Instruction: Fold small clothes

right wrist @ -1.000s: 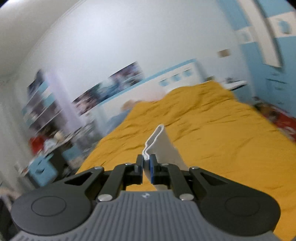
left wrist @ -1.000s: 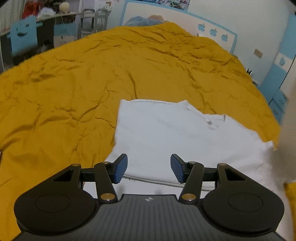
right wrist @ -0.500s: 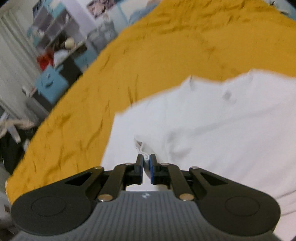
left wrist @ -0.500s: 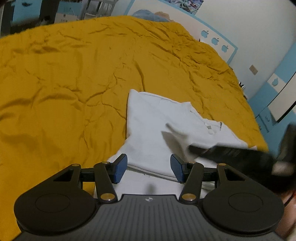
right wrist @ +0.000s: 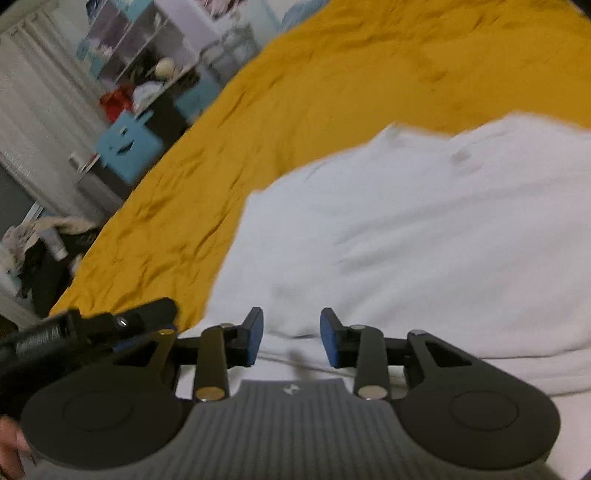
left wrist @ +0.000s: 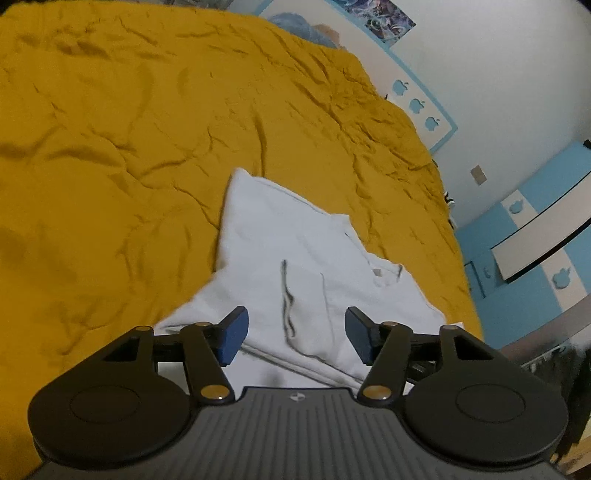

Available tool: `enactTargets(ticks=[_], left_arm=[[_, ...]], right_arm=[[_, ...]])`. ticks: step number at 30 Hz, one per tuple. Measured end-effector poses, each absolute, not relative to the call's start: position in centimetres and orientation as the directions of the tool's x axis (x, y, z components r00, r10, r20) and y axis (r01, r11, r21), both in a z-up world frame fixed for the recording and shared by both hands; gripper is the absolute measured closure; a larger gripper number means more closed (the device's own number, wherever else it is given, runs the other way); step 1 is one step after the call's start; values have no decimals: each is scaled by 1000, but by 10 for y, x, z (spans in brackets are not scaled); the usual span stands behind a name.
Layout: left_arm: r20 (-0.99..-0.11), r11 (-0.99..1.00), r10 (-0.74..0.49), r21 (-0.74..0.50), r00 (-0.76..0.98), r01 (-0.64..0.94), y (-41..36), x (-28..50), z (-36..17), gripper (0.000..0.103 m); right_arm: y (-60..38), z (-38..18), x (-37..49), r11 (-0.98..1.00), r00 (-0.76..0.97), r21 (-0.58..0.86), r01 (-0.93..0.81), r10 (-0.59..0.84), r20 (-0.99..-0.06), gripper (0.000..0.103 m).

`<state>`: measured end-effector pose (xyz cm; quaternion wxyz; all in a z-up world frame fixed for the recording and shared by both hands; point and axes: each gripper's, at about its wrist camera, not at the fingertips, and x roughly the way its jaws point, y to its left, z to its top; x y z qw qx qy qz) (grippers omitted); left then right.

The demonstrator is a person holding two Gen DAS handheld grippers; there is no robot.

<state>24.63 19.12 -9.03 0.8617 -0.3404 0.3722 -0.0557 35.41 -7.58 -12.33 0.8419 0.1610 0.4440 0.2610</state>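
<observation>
A wide bed is covered by a creased mustard-yellow sheet [left wrist: 147,147]. A white wall [left wrist: 498,66] is trimmed with a blue apple-patterned border [left wrist: 417,105] and a poster [left wrist: 373,16]. Cluttered shelves [right wrist: 147,48], a blue box [right wrist: 127,146] and pale curtains [right wrist: 33,122] are seen beyond.

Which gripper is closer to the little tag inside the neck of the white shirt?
Probably the left. The left gripper hangs open over the white shirt, with the neck tag just ahead to its right. The right gripper, open too, sees the tag farther off.
</observation>
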Motion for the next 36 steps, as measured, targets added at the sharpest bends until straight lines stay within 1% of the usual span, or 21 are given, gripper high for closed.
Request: enactTargets(ticks=[5, 9, 11, 13, 14, 16, 17, 18, 19, 22, 25, 31, 33, 36], left_arm=[[-638, 759, -354, -623, 684, -188, 179, 272, -102, 33], [-670, 753, -383, -625, 636, -205, 169, 298, -121, 33], [-713, 782, -348, -579, 608, -231, 159, 310, -129, 33], [-726, 816, -320, -537, 608, -213, 147, 316, -130, 33], [-732, 832, -304, -516, 610, -204, 141, 318, -130, 35], [-733, 852, -296, -492, 612, -177, 132, 321, -128, 57], [-735, 861, -295, -481, 611, -163, 128, 323, -126, 80], [-739, 871, -284, -465, 611, -158, 125, 324, -124, 94], [-737, 880, -270, -450, 620, -152, 123, 324, -119, 98], [-697, 881, -273, -458, 663, -119, 118, 321, -93, 100], [-625, 878, -302, -476, 719, -44, 103, 319, -52, 100], [-521, 882, -383, -453, 763, 133, 55, 323, 34, 100], [-457, 871, -416, -450, 786, 200, 43, 320, 62, 100], [-355, 870, -415, -426, 838, 250, 45, 308, 101, 100]], right_arm=[[-149, -115, 334, 867, 537, 463, -187, 485, -691, 70], [-198, -116, 313, 900, 594, 416, -131, 407, -694, 70], [-220, -115, 301, 915, 614, 392, -101, 367, -699, 69], [-242, -113, 288, 920, 625, 383, -82, 347, -699, 70], [-251, -112, 282, 926, 630, 368, -80, 333, -702, 69], [-261, -115, 272, 940, 637, 332, -80, 304, -708, 70], [-266, -116, 268, 944, 641, 321, -78, 294, -709, 70], [-273, -117, 264, 945, 642, 318, -75, 290, -709, 70], [-277, -120, 261, 944, 642, 322, -70, 290, -710, 70], [-280, -128, 264, 938, 647, 343, -45, 289, -706, 72], [-272, -132, 274, 939, 652, 343, -42, 285, -702, 74], [-227, -131, 303, 907, 649, 386, -169, 397, -649, 74], [-212, -136, 317, 891, 623, 407, -201, 437, -649, 74], [-206, -141, 332, 902, 629, 392, -184, 414, -658, 74]])
